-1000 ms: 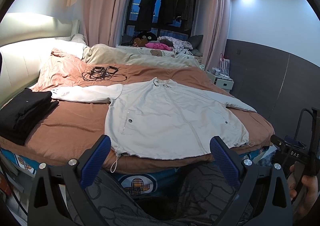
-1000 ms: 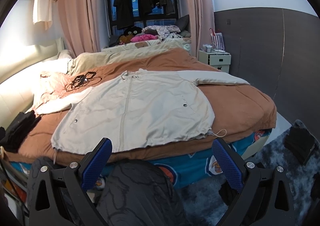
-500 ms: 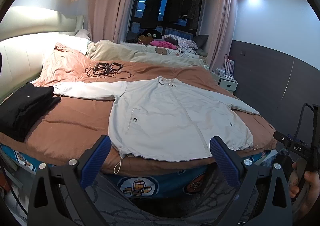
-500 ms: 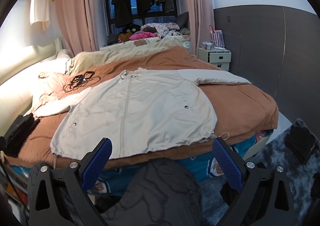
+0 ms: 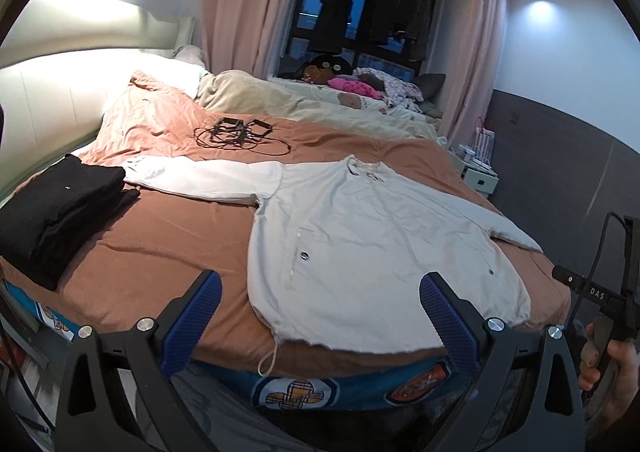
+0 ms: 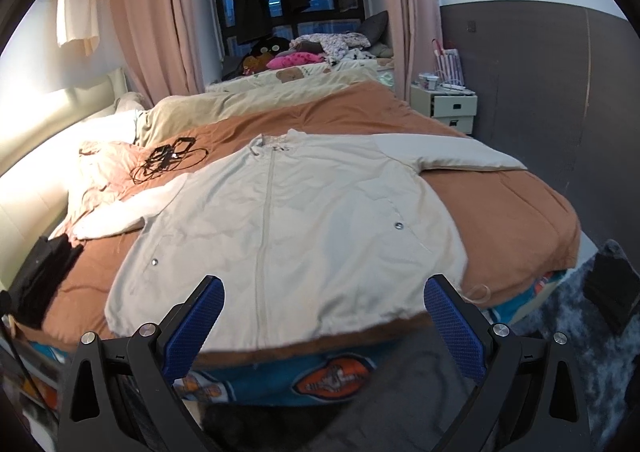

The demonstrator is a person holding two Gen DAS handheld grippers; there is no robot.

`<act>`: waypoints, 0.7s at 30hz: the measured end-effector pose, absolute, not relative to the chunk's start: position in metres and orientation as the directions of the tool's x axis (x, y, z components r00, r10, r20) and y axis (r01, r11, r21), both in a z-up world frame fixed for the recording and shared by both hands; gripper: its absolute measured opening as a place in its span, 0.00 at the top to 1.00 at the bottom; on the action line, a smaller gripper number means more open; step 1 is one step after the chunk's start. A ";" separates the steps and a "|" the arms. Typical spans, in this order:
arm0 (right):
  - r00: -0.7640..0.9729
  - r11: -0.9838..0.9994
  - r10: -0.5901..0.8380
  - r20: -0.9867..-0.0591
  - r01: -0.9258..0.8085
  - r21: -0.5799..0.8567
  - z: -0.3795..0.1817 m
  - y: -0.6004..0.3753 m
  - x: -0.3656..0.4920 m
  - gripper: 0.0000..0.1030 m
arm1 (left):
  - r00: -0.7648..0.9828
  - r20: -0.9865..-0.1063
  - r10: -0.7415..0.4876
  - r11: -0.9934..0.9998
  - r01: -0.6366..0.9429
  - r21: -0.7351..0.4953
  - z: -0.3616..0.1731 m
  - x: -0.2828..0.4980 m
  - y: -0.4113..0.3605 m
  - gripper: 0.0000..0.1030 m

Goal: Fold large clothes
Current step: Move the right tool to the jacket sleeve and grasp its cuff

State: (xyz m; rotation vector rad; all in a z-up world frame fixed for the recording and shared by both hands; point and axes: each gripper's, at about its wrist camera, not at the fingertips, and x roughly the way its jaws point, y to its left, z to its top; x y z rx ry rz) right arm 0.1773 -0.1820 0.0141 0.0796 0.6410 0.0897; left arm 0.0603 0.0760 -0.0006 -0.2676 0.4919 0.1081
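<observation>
A cream zip-up jacket [image 5: 360, 236] lies spread flat, front up, on the brown bedspread [image 5: 152, 236], both sleeves stretched out sideways; it also shows in the right wrist view [image 6: 288, 228]. Its hem runs along the near edge of the bed. My left gripper [image 5: 320, 292] is open and empty, just short of the hem's left part. My right gripper [image 6: 324, 300] is open and empty, over the hem near the zip. The right gripper's handle and the hand holding it [image 5: 604, 332] show at the right edge of the left wrist view.
A stack of folded black clothes [image 5: 60, 208] sits on the bed's left corner. A tangle of black cables [image 5: 240, 134] lies beyond the jacket. A white nightstand [image 6: 444, 106] stands at the far right. A dark item [image 6: 608, 292] lies on the grey rug.
Both grippers have moved forward and a little higher toward the bed's near edge; the jacket hem is now closer to the fingertips. The jacket has not moved.
</observation>
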 end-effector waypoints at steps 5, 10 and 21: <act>0.797 0.993 0.116 -0.593 -0.094 0.068 0.008 -0.160 0.231 0.03 | 0.856 -0.508 0.100 0.951 -0.232 -0.204 -0.011 0.100 0.104 0.02; 0.777 0.989 0.144 -0.613 -0.123 0.077 -0.003 -0.138 0.272 0.03 | 0.833 -0.540 0.116 0.936 -0.273 -0.221 -0.024 0.141 0.135 0.02; 0.692 0.966 0.247 -0.679 -0.230 0.117 -0.030 -0.072 0.363 0.15 | 0.778 -0.605 0.168 0.879 -0.396 -0.265 -0.039 0.219 0.218 0.18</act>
